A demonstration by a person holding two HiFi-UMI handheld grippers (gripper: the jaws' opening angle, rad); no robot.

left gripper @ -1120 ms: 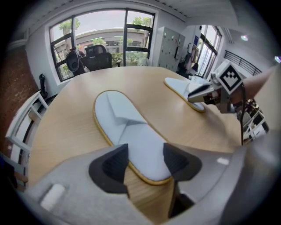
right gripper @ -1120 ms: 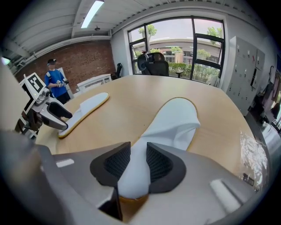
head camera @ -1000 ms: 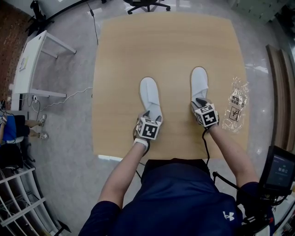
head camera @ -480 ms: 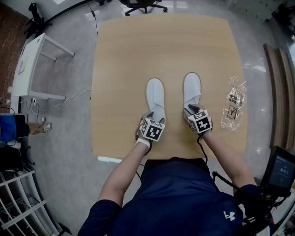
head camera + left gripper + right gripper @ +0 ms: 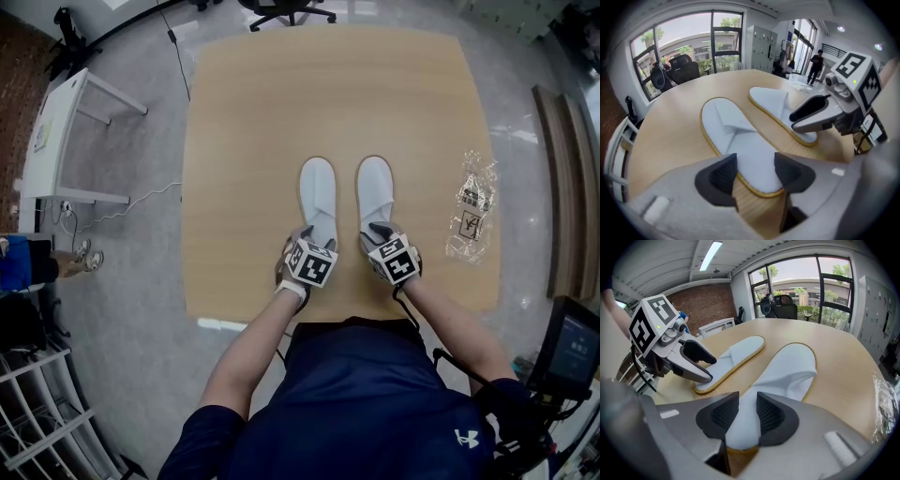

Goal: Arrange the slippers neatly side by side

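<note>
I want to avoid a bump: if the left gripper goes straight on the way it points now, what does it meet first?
The left slipper: its heel lies between the jaws of the left gripper, and the table seems to be right beneath it.

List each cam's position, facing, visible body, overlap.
Head view: on the head, steeply down at the table; left tongs, right tongs, forearms, torso show.
Left gripper view: rides the left tongs, looks along them over the left slipper; they show low.
Right gripper view: same on the right tongs, over the right slipper.
Shared: each gripper view also catches the other tongs and slipper.
</note>
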